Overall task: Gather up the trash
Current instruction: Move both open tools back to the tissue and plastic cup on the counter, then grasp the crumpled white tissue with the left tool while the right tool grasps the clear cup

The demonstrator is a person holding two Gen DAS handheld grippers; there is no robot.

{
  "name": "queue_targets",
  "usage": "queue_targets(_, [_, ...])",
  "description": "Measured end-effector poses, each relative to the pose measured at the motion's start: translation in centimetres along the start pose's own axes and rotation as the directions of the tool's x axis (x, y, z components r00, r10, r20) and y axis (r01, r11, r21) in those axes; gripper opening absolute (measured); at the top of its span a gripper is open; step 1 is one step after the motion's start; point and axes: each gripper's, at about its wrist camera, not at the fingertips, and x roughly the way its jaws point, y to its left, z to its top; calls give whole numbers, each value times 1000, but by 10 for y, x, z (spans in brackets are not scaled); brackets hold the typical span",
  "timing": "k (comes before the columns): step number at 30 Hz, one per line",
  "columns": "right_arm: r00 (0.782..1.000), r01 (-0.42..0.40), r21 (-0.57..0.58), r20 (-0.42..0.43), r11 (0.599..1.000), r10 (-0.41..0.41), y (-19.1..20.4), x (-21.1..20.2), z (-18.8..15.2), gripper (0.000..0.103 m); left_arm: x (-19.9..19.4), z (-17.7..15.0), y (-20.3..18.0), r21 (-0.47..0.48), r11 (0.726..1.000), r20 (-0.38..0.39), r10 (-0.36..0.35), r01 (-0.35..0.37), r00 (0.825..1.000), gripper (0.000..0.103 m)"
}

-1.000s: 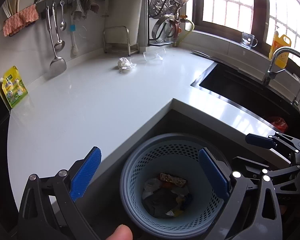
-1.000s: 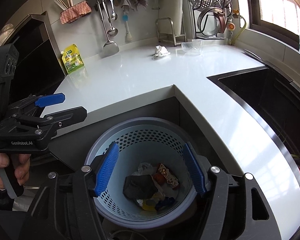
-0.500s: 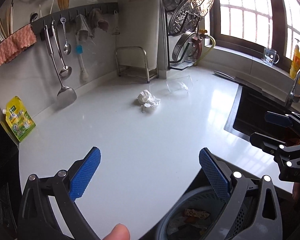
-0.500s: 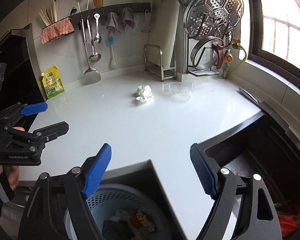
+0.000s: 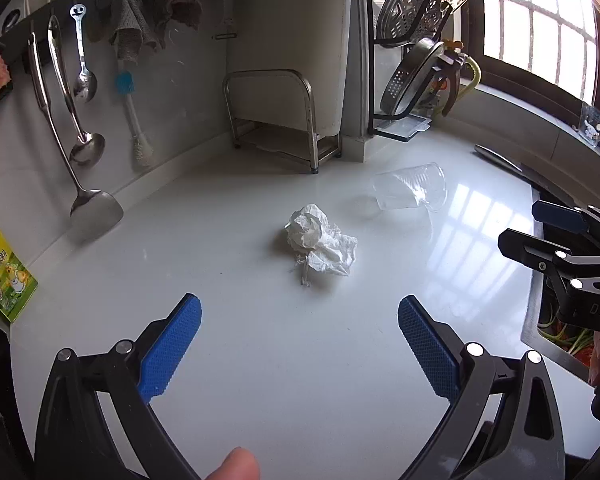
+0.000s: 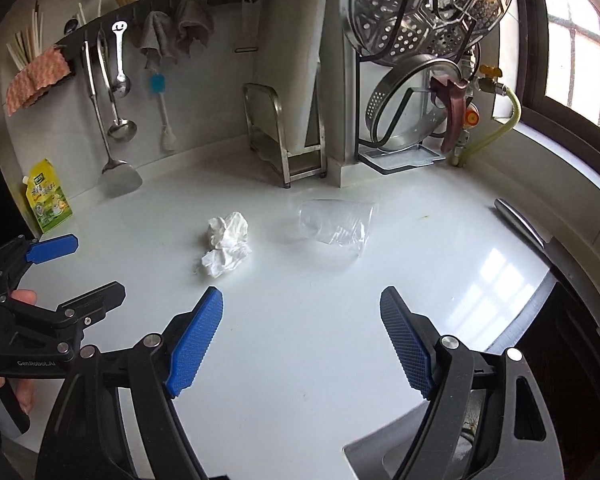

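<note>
Left hand-held gripper (image 5: 299, 334): mine, jaws spread wide over the white bench (image 5: 260, 380), nothing between the blue pads; my fingertip shows at the bottom edge of its view
Right hand-held gripper (image 6: 301, 332): mine, jaws wide with nothing between them; they have just been opening a little further
Crumpled tissue (image 5: 320, 245): lies on the bench ahead of my left hand-held gripper, apart from both pads; in the right wrist view it sits beyond the left pad (image 6: 227, 244)
Clear plastic cup (image 5: 412, 191): tipped on its side on the bench, near the tissue on its right, not touching it; in the right wrist view it lies ahead, between the lines of the two pads (image 6: 336, 224)
Writing on gripper body: "GenRobot.AI" reads on the black left hand-held gripper as seen from the right wrist; "DAS" is all I can read on the right one as seen from the left wrist
Yellow-green pouch (image 6: 48, 196): leans against the wall at the bench's left end; its printed characters are too small to read
Wall rail: holds a ladle (image 5: 85, 148), a spatula (image 5: 96, 212), a smiley-faced spoon (image 6: 120, 60), a blue-headed brush and hanging cloths
Back corner: a metal rack (image 5: 276, 120) stands beside perforated steel steamer trays (image 6: 428, 8)
Window sill: a glass mug (image 5: 594, 130) with a cartoon print, no text legible
Sink (image 5: 556, 332): at the right edge, with green scraps inside
</note>
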Motion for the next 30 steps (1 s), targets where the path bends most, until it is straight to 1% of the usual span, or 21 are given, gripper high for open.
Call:
queue_targets(5, [1000, -9, 40, -29, 999, 10, -21, 38, 11, 77, 41, 15, 1, -31, 999, -40, -16, 15, 999, 97])
queue_targets(8, [999, -16, 50, -41, 999, 18, -27, 56, 20, 77, 66, 21, -4, -27, 999, -64, -30, 28, 997, 97])
queue_targets(10, [999, -19, 63, -46, 998, 22, -31, 68, 26, 77, 82, 24, -6, -30, 999, -93, -23, 20, 995, 97])
queue_targets(12, [999, -23, 73, -46, 997, 26, -34, 76, 30, 77, 94, 27, -5, -31, 1000, -104, -4, 1, 995, 97])
queue_targets(15, [999, -27, 77, -38, 997, 30, -36, 84, 34, 77, 106, 30, -3, -33, 999, -106, 12, -16, 994, 97])
queue_targets(20, [998, -32, 80, -47, 996, 36, -42, 98, 37, 77, 121, 32, 0, -36, 999, -123, 15, -19, 992, 97])
queue_targets(25, [997, -47, 91, -62, 995, 53, -46, 113, 40, 77, 134, 35, 4, -57, 998, -143, -5, -3, 990, 97])
queue_targets(30, [996, -54, 73, -70, 996, 59, -40, 128, 48, 77, 146, 39, 6, -56, 998, -163, 0, -9, 987, 97])
